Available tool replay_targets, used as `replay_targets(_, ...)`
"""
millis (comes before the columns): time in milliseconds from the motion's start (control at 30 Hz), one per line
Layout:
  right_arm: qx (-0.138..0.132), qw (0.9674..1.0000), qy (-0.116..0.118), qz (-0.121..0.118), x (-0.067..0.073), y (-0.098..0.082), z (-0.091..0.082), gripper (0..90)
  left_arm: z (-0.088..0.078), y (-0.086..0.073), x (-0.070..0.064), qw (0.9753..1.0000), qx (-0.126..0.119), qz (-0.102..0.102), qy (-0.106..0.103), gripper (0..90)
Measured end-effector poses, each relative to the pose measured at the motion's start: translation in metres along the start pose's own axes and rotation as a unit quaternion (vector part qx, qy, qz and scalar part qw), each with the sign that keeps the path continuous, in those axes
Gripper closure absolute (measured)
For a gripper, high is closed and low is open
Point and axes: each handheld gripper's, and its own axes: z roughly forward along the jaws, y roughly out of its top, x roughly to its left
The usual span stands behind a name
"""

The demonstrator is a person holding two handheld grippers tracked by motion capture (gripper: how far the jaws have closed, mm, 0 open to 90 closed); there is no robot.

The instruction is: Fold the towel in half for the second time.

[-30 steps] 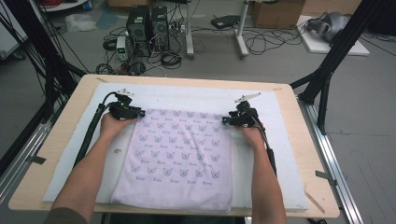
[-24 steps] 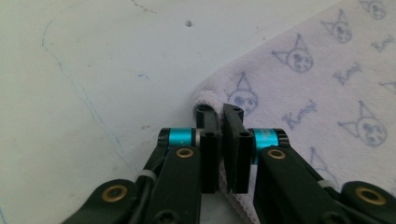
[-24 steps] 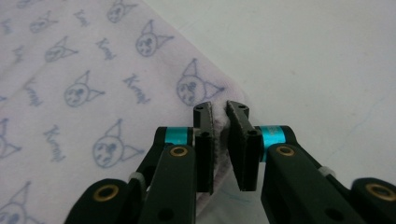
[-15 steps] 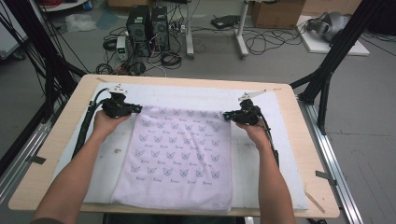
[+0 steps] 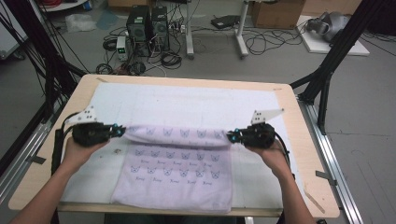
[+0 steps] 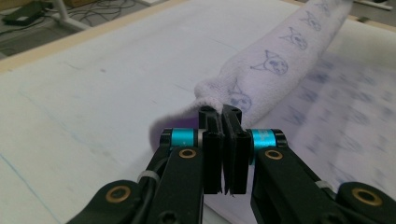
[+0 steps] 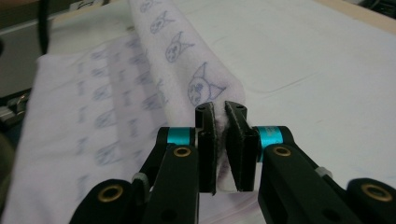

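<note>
On the table [image 5: 299, 154] lies a white mat [image 5: 187, 105], and on it my towel [image 5: 175, 175], spread toward 6 o'clock. My left gripper [image 5: 122, 131] at 9 o'clock and right gripper [image 5: 229, 136] at 3 o'clock are each clamped on a far corner, which is lifted and rolled over. Beyond, at 12 o'clock, the floor [image 5: 280, 51] carries cables [image 5: 266, 42] and computers [image 5: 147, 23].

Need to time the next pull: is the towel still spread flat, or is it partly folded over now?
Partly folded. The towel's far edge is lifted and curled toward the person, pinched at its corners by the left tongs and right tongs; the near half lies flat.
</note>
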Motion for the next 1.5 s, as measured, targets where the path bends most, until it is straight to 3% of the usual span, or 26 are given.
replay_targets(100, 0.001, 0.9995, 0.027, -0.014, 0.031, -0.017, -0.005, 82.6, -0.016, -0.023, -0.026, 0.9998, 0.005, 0.002, -0.021, 86.6)
replay_targets(167, 0.009, 0.9984, 0.052, -0.020, 0.051, -0.028, -0.007, 80.7, -0.025, -0.035, -0.040, 0.9992, 0.022, 0.004, -0.032, 84.1)
replay_targets(267, 0.011, 0.9974, 0.069, -0.019, 0.065, -0.040, -0.009, 72.0, -0.032, -0.040, -0.051, 0.9984, 0.043, 0.006, -0.036, 68.4)
replay_targets(367, 0.001, 0.9982, 0.060, -0.007, 0.061, -0.040, -0.012, 67.4, -0.032, -0.033, -0.048, 0.9984, 0.048, 0.009, -0.030, 58.1)
replay_targets(533, 0.004, 0.9998, 0.018, -0.001, 0.042, -0.036, -0.004, 61.9, -0.015, -0.021, -0.035, 0.9985, 0.053, 0.008, -0.014, 57.0)
replay_targets(633, 0.006, 0.9999, 0.008, 0.005, 0.038, -0.033, -0.001, 61.6, -0.003, -0.019, -0.031, 0.9983, 0.056, 0.006, -0.016, 57.1)
replay_targets(700, -0.002, 0.9999, 0.014, -0.004, 0.042, -0.030, 0.001, 60.5, 0.002, -0.021, -0.035, 0.9977, 0.061, 0.011, -0.027, 56.5)
replay_targets(800, 0.015, 0.9992, 0.033, -0.020, 0.054, -0.030, 0.006, 59.1, 0.005, -0.028, -0.044, 0.9953, 0.080, 0.027, -0.046, 58.8)
replay_targets(900, 0.020, 0.9981, 0.054, -0.021, 0.064, -0.039, 0.013, 57.7, 0.006, -0.036, -0.052, 0.9926, 0.098, 0.037, -0.061, 60.8)
replay_targets(1033, 0.048, 0.9962, 0.070, -0.018, 0.075, -0.056, 0.028, 55.0, 0.011, -0.045, -0.062, 0.9875, 0.134, 0.052, -0.066, 60.7)
replay_targets(1100, 0.057, 0.9951, 0.078, -0.018, 0.079, -0.063, 0.034, 56.0, 0.015, -0.049, -0.067, 0.9857, 0.144, 0.061, -0.064, 66.2)
replay_targets(1200, 0.081, 0.9935, 0.073, -0.031, 0.084, -0.069, 0.042, 67.0, 0.015, -0.049, -0.070, 0.9858, 0.140, 0.069, -0.062, 83.1)
replay_targets(1300, 0.082, 0.9929, 0.076, -0.041, 0.084, -0.069, 0.042, 86.1, 0.012, -0.047, -0.071, 0.9872, 0.133, 0.065, -0.059, 87.6)
replay_targets(1367, 0.080, 0.9933, 0.072, -0.043, 0.084, -0.067, 0.038, 87.7, 0.006, -0.044, -0.072, 0.9892, 0.120, 0.061, -0.058, 87.8)
replay_targets(1500, 0.041, 0.9959, 0.071, -0.040, 0.083, -0.058, 0.021, 88.0, -0.013, -0.031, -0.077, 0.9923, 0.088, 0.063, -0.060, 88.0)
